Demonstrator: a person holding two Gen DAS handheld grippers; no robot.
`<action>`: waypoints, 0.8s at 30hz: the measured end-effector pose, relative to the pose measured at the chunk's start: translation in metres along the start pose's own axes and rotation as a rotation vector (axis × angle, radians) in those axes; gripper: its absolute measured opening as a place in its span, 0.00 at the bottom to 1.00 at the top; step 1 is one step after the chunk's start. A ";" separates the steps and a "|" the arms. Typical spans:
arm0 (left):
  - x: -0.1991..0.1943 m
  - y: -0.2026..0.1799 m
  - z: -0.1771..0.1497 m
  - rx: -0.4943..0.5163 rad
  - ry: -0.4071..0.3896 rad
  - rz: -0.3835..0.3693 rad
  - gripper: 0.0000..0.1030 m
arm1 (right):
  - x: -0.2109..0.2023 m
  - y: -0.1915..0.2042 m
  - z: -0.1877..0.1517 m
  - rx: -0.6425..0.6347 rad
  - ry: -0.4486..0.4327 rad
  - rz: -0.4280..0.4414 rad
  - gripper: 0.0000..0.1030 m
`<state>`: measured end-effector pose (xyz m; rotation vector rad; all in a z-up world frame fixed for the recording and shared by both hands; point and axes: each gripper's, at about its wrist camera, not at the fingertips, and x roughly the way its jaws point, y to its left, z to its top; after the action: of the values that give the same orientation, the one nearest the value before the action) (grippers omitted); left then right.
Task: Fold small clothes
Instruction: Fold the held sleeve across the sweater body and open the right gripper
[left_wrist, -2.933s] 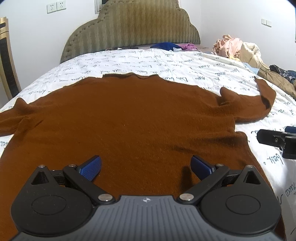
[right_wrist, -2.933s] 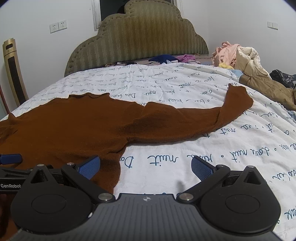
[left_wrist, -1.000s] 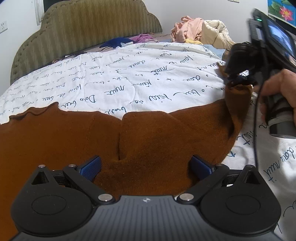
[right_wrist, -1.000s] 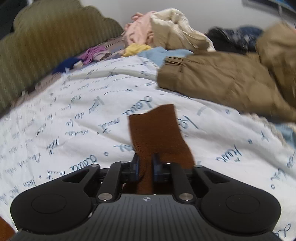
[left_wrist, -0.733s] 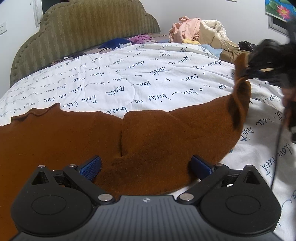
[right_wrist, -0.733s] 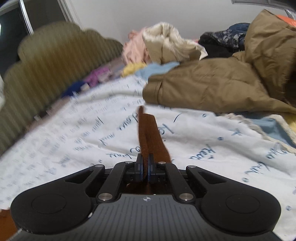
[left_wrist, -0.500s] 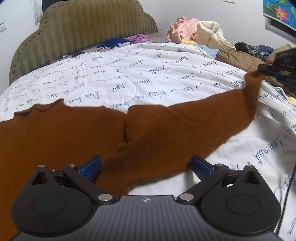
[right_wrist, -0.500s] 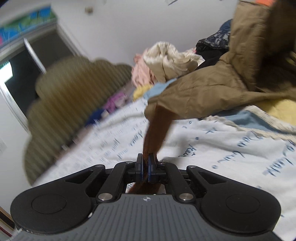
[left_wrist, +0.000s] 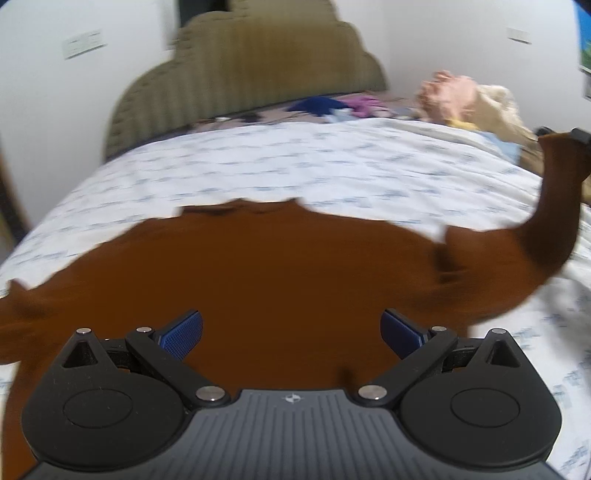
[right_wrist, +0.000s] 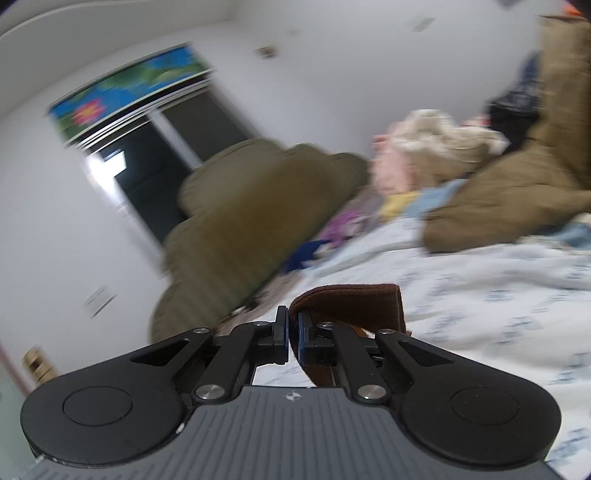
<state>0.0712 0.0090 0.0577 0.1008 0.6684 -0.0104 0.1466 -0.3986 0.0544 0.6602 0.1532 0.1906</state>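
- The bed (left_wrist: 332, 166), under a white quilt with blue script, fills both views; a headboard (left_wrist: 251, 74) stands at the far end.
- The sweater (left_wrist: 280, 280), rust-brown, lies spread flat across the near half of the quilt, neckline toward the headboard. Its far-side sleeve (left_wrist: 557, 206) rises off the bed at the right edge of the left view.
- A heap of clothes (right_wrist: 517, 184), with a tan coat on top, sits at the bed's far side, near the lifted sleeve.
- The left gripper (left_wrist: 291, 332) hovers over the sweater's lower body, fingers (left_wrist: 183, 330) wide apart, nothing between them.
- The right gripper (right_wrist: 293, 334) is pinched tight on the cuff (right_wrist: 354, 299), which curls over one finger.
- Risks, as I judge them:
  - The pinch takes only the cuff's edge; a quick swing inward could pull the knit free and drop the sleeve in a bunch.
  - Nothing pins the body, so drag on the sleeve may tug the shoulder and wrinkle the flat panel.
  - The sleeve hangs close to the heap and could snag there.
  - Both views are blurred, so where the fold line should fall is hard to tell.
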 end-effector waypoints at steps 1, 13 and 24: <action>0.000 0.010 -0.001 -0.009 0.002 0.026 1.00 | 0.004 0.013 -0.004 -0.011 0.017 0.028 0.09; -0.022 0.133 -0.034 -0.174 0.017 0.202 1.00 | 0.072 0.217 -0.126 -0.174 0.342 0.342 0.09; -0.031 0.201 -0.032 -0.254 -0.003 0.244 1.00 | 0.115 0.341 -0.293 -0.443 0.722 0.259 0.18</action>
<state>0.0360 0.2117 0.0700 -0.0624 0.6460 0.3083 0.1560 0.0648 0.0285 0.1412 0.6990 0.6904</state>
